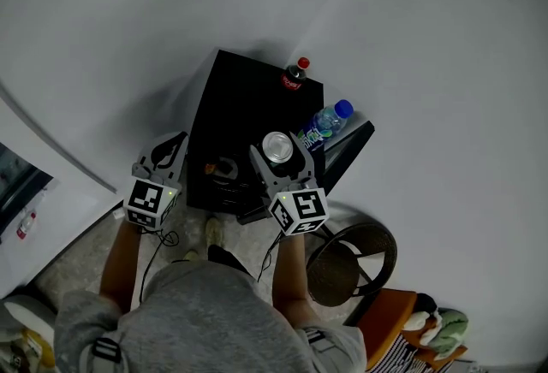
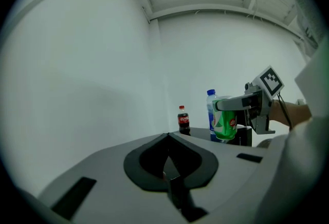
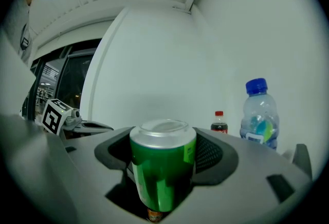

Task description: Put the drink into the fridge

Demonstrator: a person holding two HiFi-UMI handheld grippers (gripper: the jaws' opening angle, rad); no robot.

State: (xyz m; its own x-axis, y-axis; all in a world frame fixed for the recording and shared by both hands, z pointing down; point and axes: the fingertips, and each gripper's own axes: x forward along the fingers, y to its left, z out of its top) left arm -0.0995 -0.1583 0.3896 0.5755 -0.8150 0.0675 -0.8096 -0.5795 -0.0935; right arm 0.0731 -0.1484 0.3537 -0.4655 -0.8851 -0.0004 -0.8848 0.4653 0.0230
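Observation:
A green drink can (image 3: 163,166) stands upright between the jaws of my right gripper (image 3: 163,138), which is shut on it. From the head view its silver top (image 1: 277,147) hovers over the front right of the black fridge (image 1: 244,106). The fridge door (image 1: 349,150) hangs open to the right. A cola bottle (image 1: 295,76) and a blue-capped water bottle (image 1: 325,125) stand on the fridge top. My left gripper (image 1: 164,156) is off the fridge's left side, jaws shut and holding nothing. The left gripper view shows the can (image 2: 225,120) held by the right gripper (image 2: 248,103).
A round dark chair (image 1: 353,258) stands just right of me, in front of the open door. Beyond it is an orange seat with soft items (image 1: 421,322). White walls close in behind and left of the fridge. A small brownish item (image 1: 224,168) shows inside the fridge front.

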